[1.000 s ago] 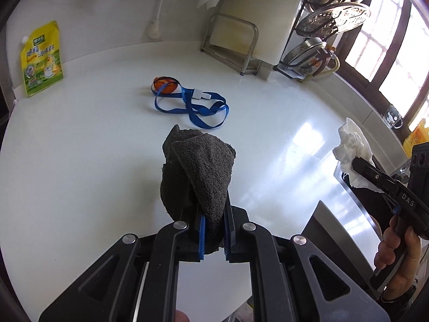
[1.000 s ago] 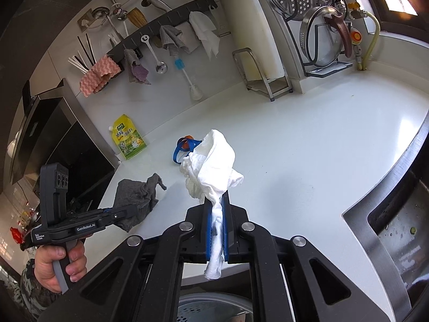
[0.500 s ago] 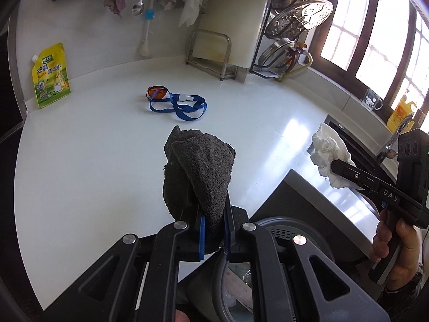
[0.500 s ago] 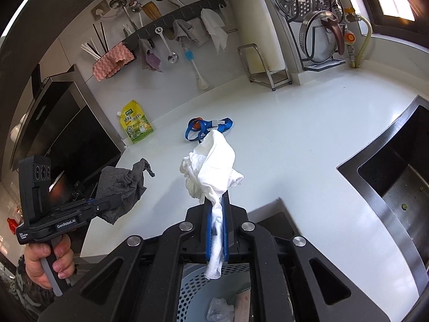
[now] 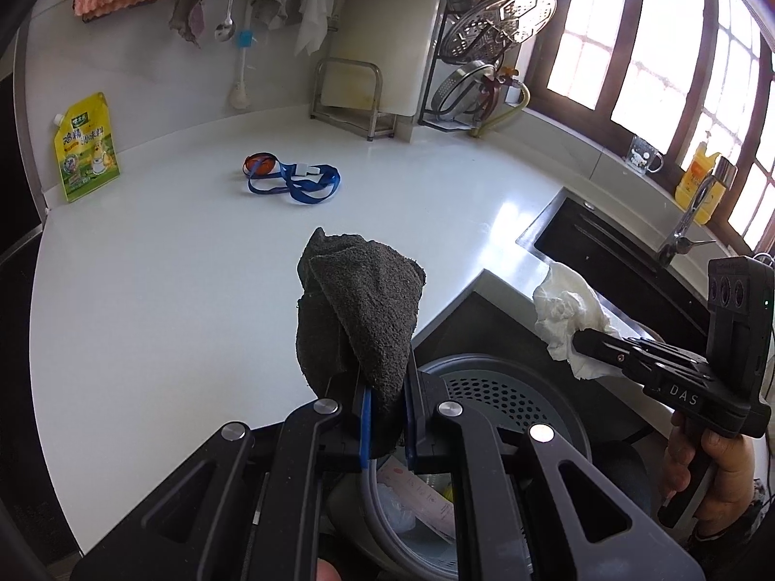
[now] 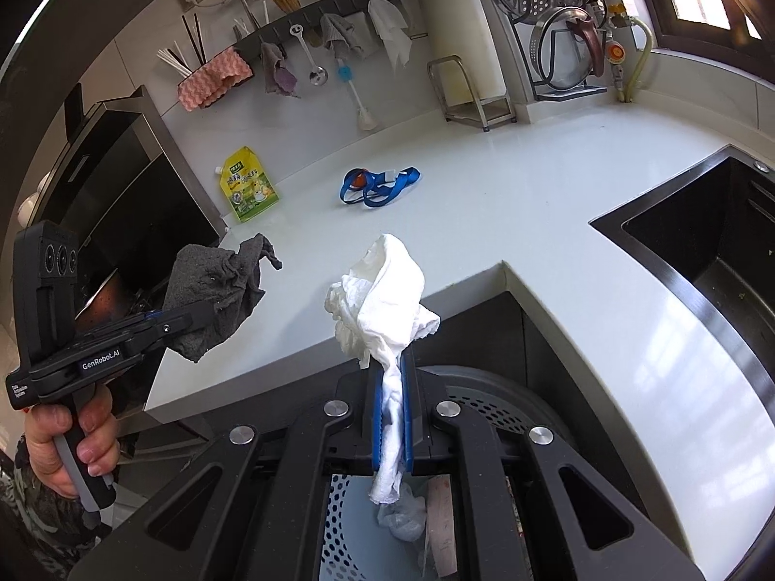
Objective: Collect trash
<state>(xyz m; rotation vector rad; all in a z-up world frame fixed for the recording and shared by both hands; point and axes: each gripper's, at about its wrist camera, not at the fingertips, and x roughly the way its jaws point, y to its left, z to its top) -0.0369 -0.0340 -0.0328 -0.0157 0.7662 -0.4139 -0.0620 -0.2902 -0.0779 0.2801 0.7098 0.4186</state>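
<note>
My left tool point(image 5: 385, 428) pinches the grey rag point(image 5: 358, 310) and my right tool point(image 6: 392, 428) the white tissue point(image 6: 382, 295), both above the bin point(image 6: 489, 406) so they can drop in.

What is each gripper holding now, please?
Left gripper: closed on the dark grey cloth.
Right gripper: closed on the white crumpled tissue.

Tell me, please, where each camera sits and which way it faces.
Left wrist: on the left hand-held gripper, facing the counter over its grey cloth; the right hand shows.
Right wrist: on the right hand-held gripper, facing the counter over its white tissue; the left hand shows.
Shared: blue lanyard, yellow pouch, sink, grey bin.
</note>
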